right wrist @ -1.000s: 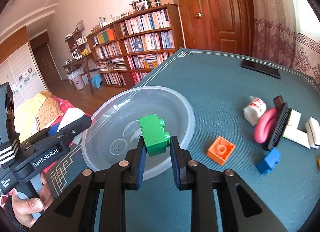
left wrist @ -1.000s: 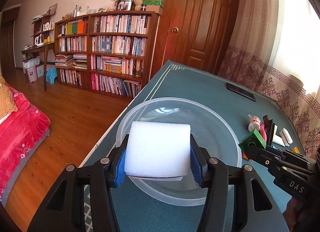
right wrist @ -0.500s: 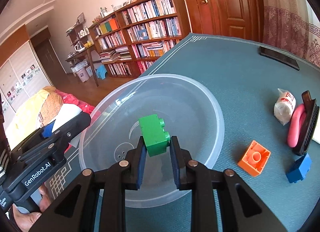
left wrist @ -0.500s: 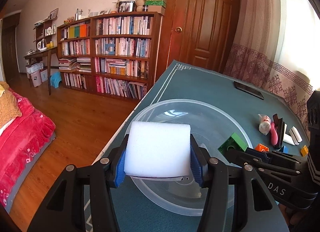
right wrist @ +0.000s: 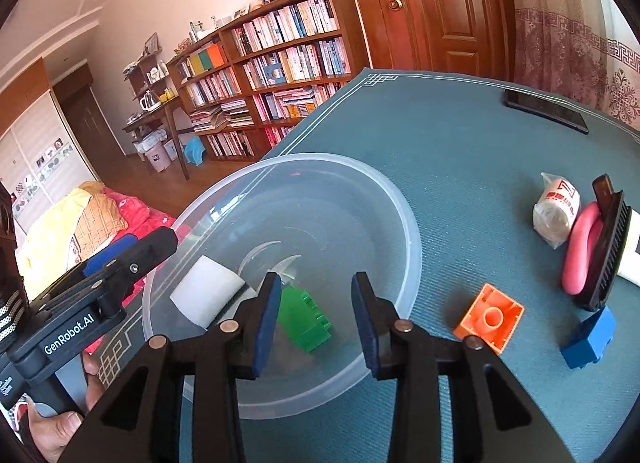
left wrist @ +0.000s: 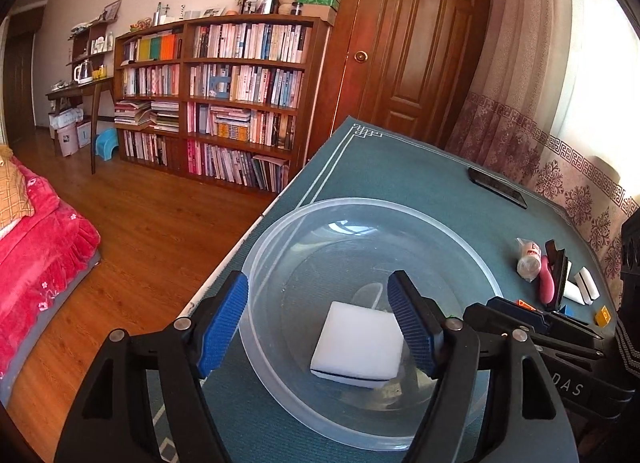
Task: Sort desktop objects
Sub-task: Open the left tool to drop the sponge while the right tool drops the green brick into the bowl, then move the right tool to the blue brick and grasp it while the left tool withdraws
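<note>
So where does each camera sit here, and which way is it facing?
Left wrist: on the left claw, angled down into the clear bowl at the white sponge; the right claw's body shows at right.
Right wrist: on the right claw, aimed down over the green brick; the left claw and hand show at left.
Shared: bowl, sponge, table, bookshelf.

Sponge and brick lying in the bowl
In the right wrist view the bowl (right wrist: 404,207) is sitting left of centre on the table (right wrist: 460,151), holding the sponge (right wrist: 206,291) at its left and the building brick (right wrist: 306,317) lower centre; a second brick (right wrist: 490,317) is lying right of the bowl, a phone (right wrist: 546,111) sitting upper right.
</note>
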The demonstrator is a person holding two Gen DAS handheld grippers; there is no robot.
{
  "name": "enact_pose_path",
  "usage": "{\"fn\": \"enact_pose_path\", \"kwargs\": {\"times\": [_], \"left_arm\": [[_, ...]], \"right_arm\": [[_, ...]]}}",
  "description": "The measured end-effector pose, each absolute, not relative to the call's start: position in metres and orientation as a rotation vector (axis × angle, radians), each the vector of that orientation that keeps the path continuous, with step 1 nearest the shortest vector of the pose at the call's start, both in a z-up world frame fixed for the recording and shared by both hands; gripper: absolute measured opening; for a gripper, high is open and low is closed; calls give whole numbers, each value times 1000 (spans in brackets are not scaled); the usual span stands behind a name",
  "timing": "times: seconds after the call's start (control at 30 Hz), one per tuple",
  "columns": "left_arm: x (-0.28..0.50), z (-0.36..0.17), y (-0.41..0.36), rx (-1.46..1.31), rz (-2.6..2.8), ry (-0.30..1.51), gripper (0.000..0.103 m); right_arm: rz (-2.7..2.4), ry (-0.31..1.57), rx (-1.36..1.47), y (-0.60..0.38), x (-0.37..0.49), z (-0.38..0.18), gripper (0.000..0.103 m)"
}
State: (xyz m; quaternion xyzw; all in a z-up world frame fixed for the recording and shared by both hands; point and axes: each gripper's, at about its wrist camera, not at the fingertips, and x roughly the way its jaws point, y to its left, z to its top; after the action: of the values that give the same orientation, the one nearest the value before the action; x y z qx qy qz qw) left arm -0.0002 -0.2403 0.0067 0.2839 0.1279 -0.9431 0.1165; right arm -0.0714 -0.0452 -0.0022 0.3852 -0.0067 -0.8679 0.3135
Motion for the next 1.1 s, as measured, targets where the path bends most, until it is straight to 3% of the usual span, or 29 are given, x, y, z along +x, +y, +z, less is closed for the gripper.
{"fn": "enact_pose_path", "kwargs": {"times": [0.8, 0.93, 1.1], "left_arm": [[-10, 14, -207, 871, -2738, 240, 76], [-17, 14, -187, 915, -2770, 199, 76], [-25, 13, -161, 963, -2792, 133, 76]], "right_arm": [[-2352, -143, 991, 8, -77, 15, 41], [-2403, -197, 1007, 36, -81, 13, 57], [-2463, -235, 1040, 67, -81, 4, 58]]}}
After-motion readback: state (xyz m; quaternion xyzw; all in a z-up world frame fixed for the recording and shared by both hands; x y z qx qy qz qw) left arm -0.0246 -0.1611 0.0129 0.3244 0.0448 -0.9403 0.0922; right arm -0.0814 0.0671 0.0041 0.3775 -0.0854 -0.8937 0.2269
